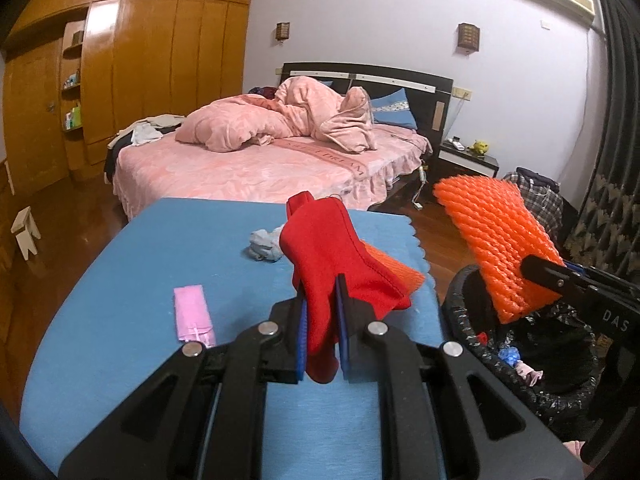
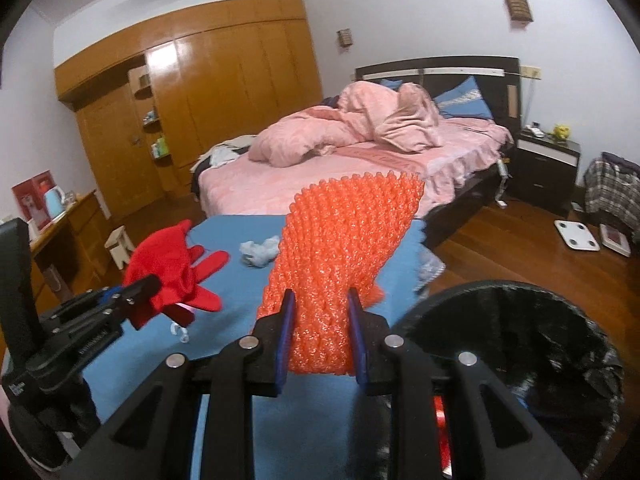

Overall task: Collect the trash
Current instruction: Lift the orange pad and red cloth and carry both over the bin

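My left gripper (image 1: 322, 312) is shut on a red cloth glove (image 1: 332, 256) and holds it above the blue table (image 1: 140, 280); it also shows in the right wrist view (image 2: 176, 276). My right gripper (image 2: 320, 320) is shut on an orange foam net sleeve (image 2: 340, 248), held beside the black-lined trash bin (image 2: 600, 360). In the left wrist view the sleeve (image 1: 500, 240) hangs over the bin's rim (image 1: 460, 300). A crumpled grey-blue wad (image 1: 264, 246) and a pink packet (image 1: 193, 314) lie on the table.
A pink bed (image 1: 260, 160) stands beyond the table, a wooden wardrobe (image 1: 160, 60) at the back left. A nightstand (image 2: 546, 168), a plaid bag (image 2: 612, 192) and a white scale (image 2: 576, 235) are on the right. A small stool (image 2: 120, 246) stands left.
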### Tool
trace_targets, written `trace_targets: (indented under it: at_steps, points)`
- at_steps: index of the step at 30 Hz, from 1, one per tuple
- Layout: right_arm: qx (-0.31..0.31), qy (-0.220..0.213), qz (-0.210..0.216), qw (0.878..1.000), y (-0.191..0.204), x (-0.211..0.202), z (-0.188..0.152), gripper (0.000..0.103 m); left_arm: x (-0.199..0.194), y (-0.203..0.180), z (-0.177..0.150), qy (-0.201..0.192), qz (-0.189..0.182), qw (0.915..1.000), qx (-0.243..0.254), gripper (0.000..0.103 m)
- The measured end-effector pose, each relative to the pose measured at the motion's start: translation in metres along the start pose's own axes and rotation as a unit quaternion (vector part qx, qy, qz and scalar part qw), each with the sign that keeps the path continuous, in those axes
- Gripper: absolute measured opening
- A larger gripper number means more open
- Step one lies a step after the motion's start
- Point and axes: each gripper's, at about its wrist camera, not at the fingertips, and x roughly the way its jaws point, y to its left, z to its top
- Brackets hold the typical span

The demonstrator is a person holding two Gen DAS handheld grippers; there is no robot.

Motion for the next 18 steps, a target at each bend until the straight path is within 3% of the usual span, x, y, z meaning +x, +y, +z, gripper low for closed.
trace_targets:
  at_steps: [8, 18]
  points:
    - [0.026, -0.006, -0.062, 0.998, -0.045, -0.020, -0.005, 0.025, 0.005, -0.042, 0.010, -0.009, -0.052, 0.9983, 0.025, 0.011]
    - [0.064, -0.011, -0.141, 0.988, -0.106, -0.049, -0.019, 0.025, 0.025, -0.116, 0.014, 0.000, -0.134, 0.9888, 0.065, 0.011]
